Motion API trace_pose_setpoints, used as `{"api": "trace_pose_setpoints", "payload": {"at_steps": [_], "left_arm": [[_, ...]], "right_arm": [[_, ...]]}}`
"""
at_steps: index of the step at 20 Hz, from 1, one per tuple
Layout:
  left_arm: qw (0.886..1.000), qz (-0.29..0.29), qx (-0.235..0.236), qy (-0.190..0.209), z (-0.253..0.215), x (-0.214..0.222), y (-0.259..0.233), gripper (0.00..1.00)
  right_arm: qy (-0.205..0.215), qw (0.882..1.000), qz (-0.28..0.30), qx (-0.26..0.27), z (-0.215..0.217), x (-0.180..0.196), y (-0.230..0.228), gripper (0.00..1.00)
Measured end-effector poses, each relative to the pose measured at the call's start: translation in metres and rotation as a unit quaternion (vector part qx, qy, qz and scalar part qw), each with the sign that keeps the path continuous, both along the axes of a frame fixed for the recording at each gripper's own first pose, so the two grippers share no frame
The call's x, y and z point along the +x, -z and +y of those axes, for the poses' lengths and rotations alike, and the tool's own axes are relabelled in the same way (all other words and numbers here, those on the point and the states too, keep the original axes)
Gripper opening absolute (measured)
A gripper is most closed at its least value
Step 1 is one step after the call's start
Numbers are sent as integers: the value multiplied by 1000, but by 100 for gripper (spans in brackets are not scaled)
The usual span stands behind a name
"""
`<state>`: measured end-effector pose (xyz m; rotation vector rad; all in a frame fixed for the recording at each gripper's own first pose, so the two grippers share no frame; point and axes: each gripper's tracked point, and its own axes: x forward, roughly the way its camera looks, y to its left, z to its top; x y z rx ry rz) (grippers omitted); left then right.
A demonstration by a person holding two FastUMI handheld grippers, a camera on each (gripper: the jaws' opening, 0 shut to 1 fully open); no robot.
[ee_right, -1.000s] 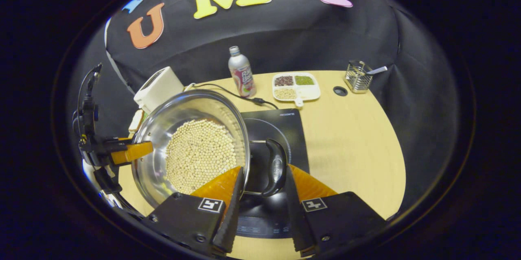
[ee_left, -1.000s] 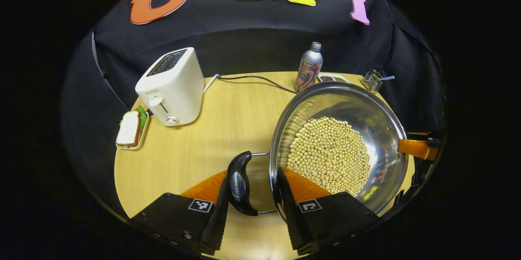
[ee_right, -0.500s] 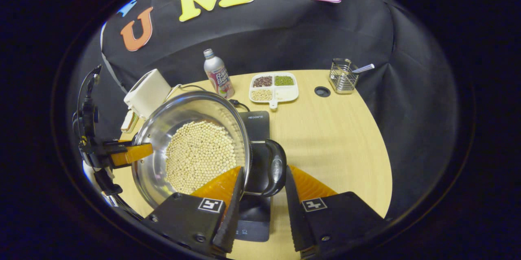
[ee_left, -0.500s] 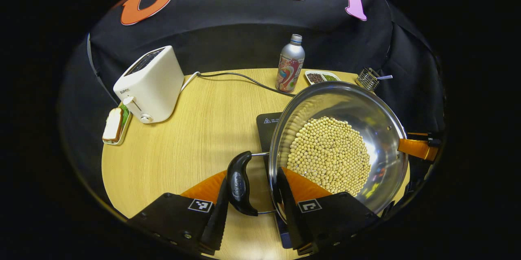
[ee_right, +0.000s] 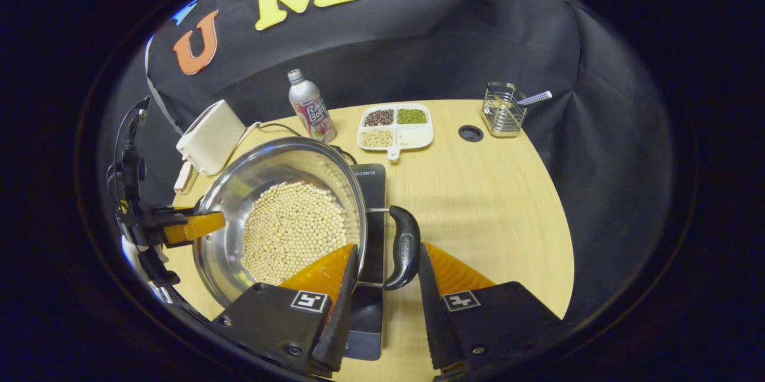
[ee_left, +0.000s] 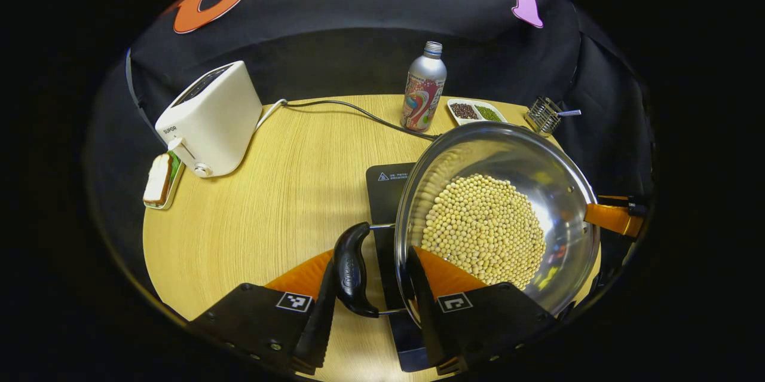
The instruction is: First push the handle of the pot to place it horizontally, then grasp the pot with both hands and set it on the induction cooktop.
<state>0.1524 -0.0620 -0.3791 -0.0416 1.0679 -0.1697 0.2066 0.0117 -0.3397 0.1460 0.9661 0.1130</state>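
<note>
Table under both grippers. Cooktop lies below pot, ahead of fingers. Pot w/ beans held level between grippers. L gripper straddles L handle, R gripper straddles R handle; jaws part-open, squeeze can't tell.

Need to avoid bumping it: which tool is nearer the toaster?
Left. The left tool holds the pot by the handle on the toaster side; the right tool holds the far handle, the pot between it and the toaster.
</note>
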Motion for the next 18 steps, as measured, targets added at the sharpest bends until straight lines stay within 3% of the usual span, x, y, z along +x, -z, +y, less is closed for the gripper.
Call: {"api": "trace_pose_setpoints", "payload": {"at_steps": [3, 11, 12, 13, 14, 15, 18], "left_arm": [[1000, 2, 9, 18, 1, 2, 2, 61], [1000, -12, 4, 3, -1, 2, 2, 61], [1000, -13, 3, 2, -1, 2, 2, 72], [1000, -14, 0, -1, -1, 2, 3, 61], [1000, -14, -3, -2, -2, 3, 4, 72], [1000, -17, -6, -4, -2, 3, 3, 62], [1000, -17, -11, -6, -3, 4, 4, 63]], "right_arm": [[25, 999, -3, 27, 0, 1, 5, 54], [2, 1000, -26, 6, -3, 1, 7, 56], [5, 1000, -26, 5, -3, 1, 6, 56], [7, 1000, -28, 8, -3, 2, 6, 57], [10, 999, -30, 12, -2, 2, 7, 57], [12, 999, -31, 14, -3, 2, 6, 57], [12, 999, -28, 9, -3, 2, 6, 59]]}}
